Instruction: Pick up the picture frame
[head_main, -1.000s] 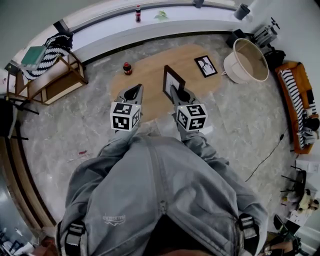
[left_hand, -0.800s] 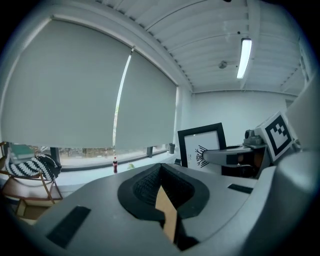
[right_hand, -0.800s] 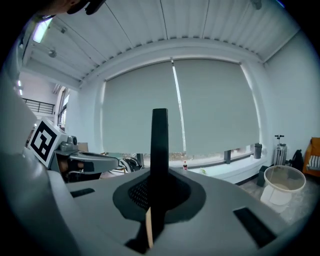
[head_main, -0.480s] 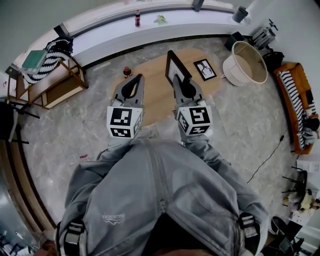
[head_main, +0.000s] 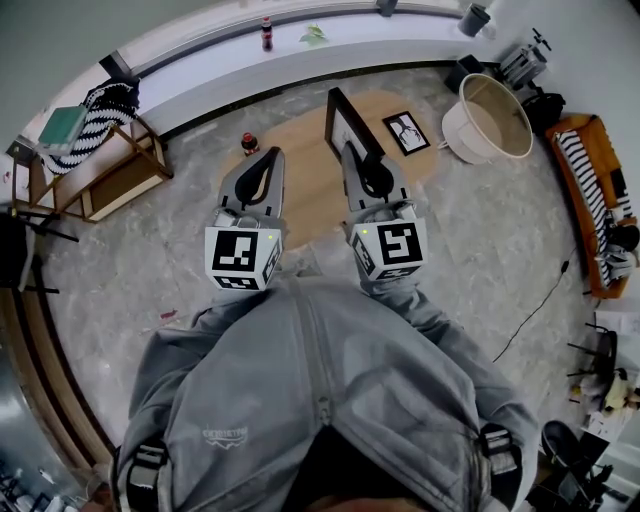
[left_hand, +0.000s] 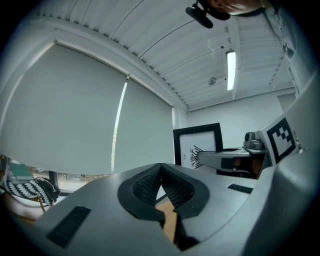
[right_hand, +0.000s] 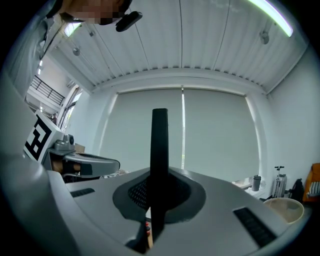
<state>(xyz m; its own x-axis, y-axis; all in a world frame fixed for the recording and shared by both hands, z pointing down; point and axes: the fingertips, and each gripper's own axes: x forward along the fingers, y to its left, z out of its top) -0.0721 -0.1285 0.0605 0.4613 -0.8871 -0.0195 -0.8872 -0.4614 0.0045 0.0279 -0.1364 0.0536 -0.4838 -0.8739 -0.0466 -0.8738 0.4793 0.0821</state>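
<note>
Over floor (head_main: 470, 230), right gripper (head_main: 348, 150) jaws clamp picture frame (head_main: 347, 120); left gripper (head_main: 273, 153) closed.

Through the camera on my right gripper (head_main: 352, 160) I get the picture frame (right_hand: 159, 150) edge-on only: its face is turned out of sight, its lower end buried between the jaws. From the head view that gripper covers the frame's bottom corner. Right of the frame, a second frame (head_main: 407, 131) has a drawing too small to read; left of it, the bottle (head_main: 247, 145) label likewise
</note>
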